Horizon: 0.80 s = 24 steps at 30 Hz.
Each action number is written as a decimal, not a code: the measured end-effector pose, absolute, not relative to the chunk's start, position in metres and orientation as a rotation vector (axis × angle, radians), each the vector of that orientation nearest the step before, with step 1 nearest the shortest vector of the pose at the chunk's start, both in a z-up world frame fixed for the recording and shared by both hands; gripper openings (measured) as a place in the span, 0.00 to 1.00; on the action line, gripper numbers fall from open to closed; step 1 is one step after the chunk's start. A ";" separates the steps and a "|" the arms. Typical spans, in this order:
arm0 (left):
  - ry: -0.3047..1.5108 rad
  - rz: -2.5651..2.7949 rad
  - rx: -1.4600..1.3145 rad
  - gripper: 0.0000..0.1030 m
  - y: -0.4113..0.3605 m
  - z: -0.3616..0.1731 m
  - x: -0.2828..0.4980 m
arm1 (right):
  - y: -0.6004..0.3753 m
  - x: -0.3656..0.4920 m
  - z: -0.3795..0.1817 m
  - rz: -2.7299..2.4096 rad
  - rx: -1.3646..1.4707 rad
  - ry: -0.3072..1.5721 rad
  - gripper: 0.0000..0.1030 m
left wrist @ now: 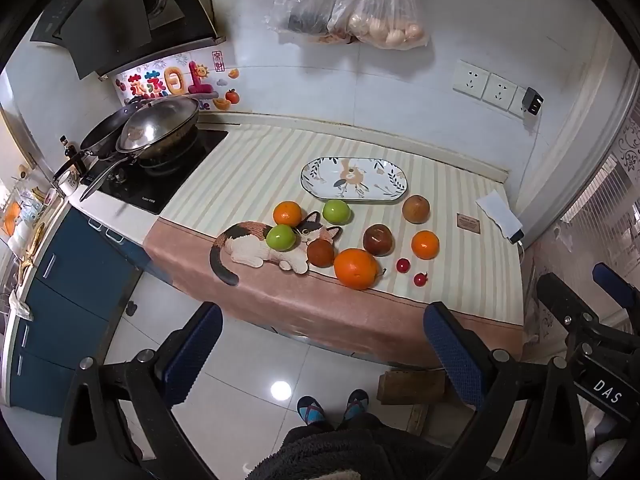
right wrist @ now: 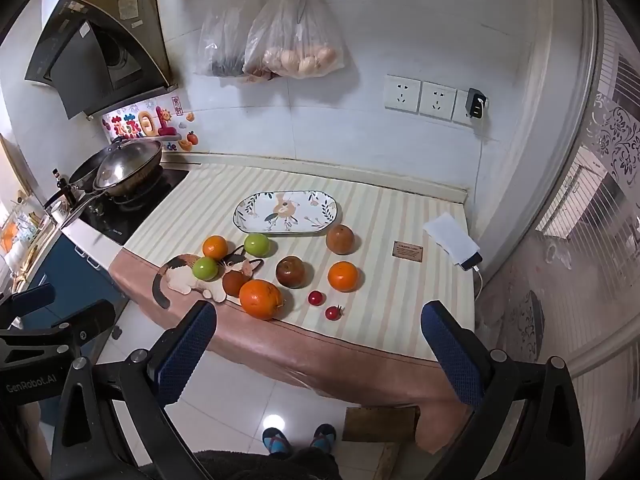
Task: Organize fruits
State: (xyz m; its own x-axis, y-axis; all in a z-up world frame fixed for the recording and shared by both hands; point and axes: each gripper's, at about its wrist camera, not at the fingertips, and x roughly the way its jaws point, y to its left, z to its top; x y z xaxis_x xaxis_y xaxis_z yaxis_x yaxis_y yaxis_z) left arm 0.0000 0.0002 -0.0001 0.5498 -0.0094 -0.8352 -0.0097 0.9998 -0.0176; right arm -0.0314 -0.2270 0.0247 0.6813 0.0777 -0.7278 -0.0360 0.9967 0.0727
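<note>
Fruits lie loose on my striped counter [left wrist: 256, 160] at mid-frame: a large orange [left wrist: 355, 268] nearest the front edge, two green apples [left wrist: 281, 237] over the cat-shaped mat [left wrist: 256, 246], brown fruits, smaller oranges and two small red fruits [left wrist: 403, 265]. Behind them, toward the upper middle, sits the oval floral plate [left wrist: 384, 194], carrying nothing. My left gripper [left wrist: 328, 354] and right gripper [right wrist: 320, 354] hang at the bottom of their frames, jaws spread wide, holding nothing.
</note>
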 end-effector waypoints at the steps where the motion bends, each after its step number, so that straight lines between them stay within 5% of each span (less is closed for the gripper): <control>1: 0.988 0.001 -0.019 1.00 0.000 0.000 0.000 | -0.227 -0.032 0.025 0.064 0.054 0.819 1.00; 24: 0.970 0.002 -0.011 1.00 -0.004 0.015 0.002 | -0.228 -0.037 0.036 0.057 0.047 0.806 1.00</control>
